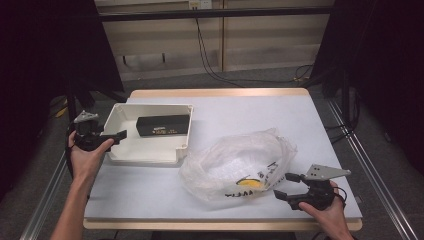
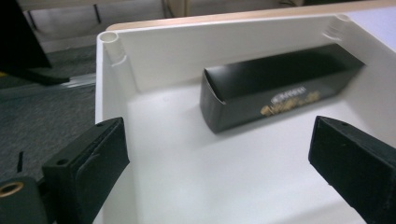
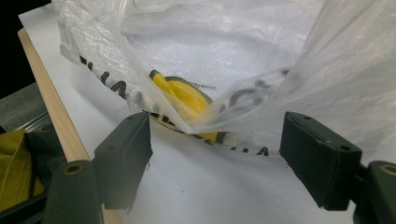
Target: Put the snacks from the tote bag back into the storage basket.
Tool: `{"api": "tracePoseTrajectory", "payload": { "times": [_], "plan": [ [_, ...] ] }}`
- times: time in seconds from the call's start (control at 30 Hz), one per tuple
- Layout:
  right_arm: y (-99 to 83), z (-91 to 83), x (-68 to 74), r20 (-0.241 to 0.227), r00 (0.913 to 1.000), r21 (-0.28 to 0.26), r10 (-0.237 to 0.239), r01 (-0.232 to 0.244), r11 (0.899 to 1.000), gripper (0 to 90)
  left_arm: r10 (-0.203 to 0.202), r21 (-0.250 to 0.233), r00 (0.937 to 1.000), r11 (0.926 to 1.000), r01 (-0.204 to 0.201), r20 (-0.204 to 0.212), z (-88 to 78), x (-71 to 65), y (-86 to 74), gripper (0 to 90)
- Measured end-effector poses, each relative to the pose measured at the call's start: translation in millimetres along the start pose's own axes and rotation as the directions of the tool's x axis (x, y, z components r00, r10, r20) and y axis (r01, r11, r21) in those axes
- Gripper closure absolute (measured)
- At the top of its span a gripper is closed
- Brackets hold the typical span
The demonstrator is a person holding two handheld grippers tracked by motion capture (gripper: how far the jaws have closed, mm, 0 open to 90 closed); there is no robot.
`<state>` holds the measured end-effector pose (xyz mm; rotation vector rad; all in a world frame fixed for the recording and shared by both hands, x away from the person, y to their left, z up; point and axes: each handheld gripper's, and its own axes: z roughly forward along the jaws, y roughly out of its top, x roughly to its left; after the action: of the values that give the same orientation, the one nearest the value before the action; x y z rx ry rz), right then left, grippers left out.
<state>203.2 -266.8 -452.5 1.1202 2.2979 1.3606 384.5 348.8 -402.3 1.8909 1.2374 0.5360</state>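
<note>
A long black box point(image 1: 163, 125) point(image 2: 280, 86) with gold print lies inside a white tray point(image 1: 150, 152) point(image 2: 187, 56), along its far wall. My left gripper point(image 1: 120, 135) point(image 2: 217, 135) is open at the tray's left rim, pointing in toward the box, with nothing between its jaws. A crumpled clear plastic bag point(image 1: 235, 160) point(image 3: 233, 46) with black lettering and a yellow mark point(image 1: 250, 182) point(image 3: 187, 95) lies at the front right. My right gripper point(image 1: 285, 186) point(image 3: 217, 140) stands open at the bag's near right corner. A fold of the bag reaches between the jaws, and the pads do not press it.
The table top point(image 1: 250, 110) is pale with a wooden edge point(image 1: 215, 225) point(image 3: 51, 98). Black cables point(image 1: 210, 65) trail on the floor behind it. Dark curtains point(image 1: 45, 50) and stands flank both sides, and metal rails point(image 1: 370, 165) run along the table's sides.
</note>
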Motion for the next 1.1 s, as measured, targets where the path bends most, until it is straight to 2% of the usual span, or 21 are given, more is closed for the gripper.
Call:
{"api": "tracePoseTrajectory", "payload": {
  "times": [0.07, 0.2, 0.33, 0.47, 0.53, 0.6, 0.63, 0.7, 0.8, 0.87, 1.03, 1.1],
  "plan": [
    [-0.2, -0.5, -0.6, 0.003, 1.0, 0.001, 0.002, -0.002, 1.0, 24.1, -0.002, 0.005, 0.9999, 1.0, 0.002, -0.014, -5.8, 4.3, -6.0, 4.8],
    [-0.1, -0.7, -1.2, 0.006, 1.0, 0.0, 0.0, 0.0, 1.0, 24.1, 0.008, -0.005, 0.9999, 1.0, -0.008, -0.014, -19.6, 9.7, -18.1, 3.8],
    [-0.6, -1.1, -2.5, 0.011, 0.9999, -0.001, 0.003, -0.003, 1.0, 24.1, 0.013, -0.011, 0.9997, 0.9998, -0.014, -0.023, -35.5, 9.6, -29.1, 3.7],
    [-0.4, -1.5, -2.2, 0.014, 0.9999, -0.002, 0.004, -0.004, 1.0, 24.1, 0.034, -0.02, 0.9993, 0.9992, -0.034, 0.014, -48.1, 6.6, -39.0, 3.5],
    [-0.1, -1.5, -1.6, 0.014, 0.9999, 0.0, 0.003, -0.003, 1.0, 24.1, 0.06, -0.012, 0.9982, 0.9981, -0.06, -0.007, -53.9, 1.4, -43.8, 3.5],
    [-0.2, -2.2, -0.8, 0.017, 0.9999, -0.002, 0.002, -0.002, 1.0, 24.1, 0.048, -0.033, 0.9985, 0.9984, -0.047, 0.025, -61.0, -4.8, -50.7, 3.5],
    [-0.4, -2.9, -0.5, 0.02, 0.9998, -0.005, 0.003, -0.003, 1.0, 24.1, 0.056, -0.032, 0.9982, 0.998, -0.055, 0.023, -64.0, -9.1, -54.0, 3.5],
    [-1.0, -3.8, -1.1, 0.025, 0.9997, -0.007, 0.006, -0.006, 1.0, 24.1, 0.07, -0.022, 0.9975, 0.9973, -0.07, -0.009, -69.6, -18.3, -60.3, 3.5],
    [-1.3, -4.9, -1.5, 0.028, 0.9996, -0.008, 0.005, -0.005, 1.0, 24.1, 0.038, -0.025, 0.9992, 0.999, -0.038, 0.007, -77.0, -29.3, -70.2, 3.5],
    [-1.3, -5.0, -1.5, 0.028, 0.9996, -0.009, 0.005, -0.005, 1.0, 24.1, 0.035, -0.024, 0.9993, 0.9991, -0.035, -0.016, -80.9, -37.2, -76.0, 3.6],
    [-1.5, -5.7, -1.2, 0.031, 0.9995, -0.01, 0.007, -0.007, 1.0, 24.1, 0.011, -0.032, 0.9997, 0.9994, -0.012, -0.02, -86.5, -59.2, -88.6, 3.6],
    [-1.6, -6.7, -1.6, 0.034, 0.9994, -0.013, 0.006, -0.006, 1.0, 24.1, 0.033, -0.007, 0.9984, 0.9994, -0.033, -0.046, -85.7, -70.4, -93.1, 3.5]
  ]
}}
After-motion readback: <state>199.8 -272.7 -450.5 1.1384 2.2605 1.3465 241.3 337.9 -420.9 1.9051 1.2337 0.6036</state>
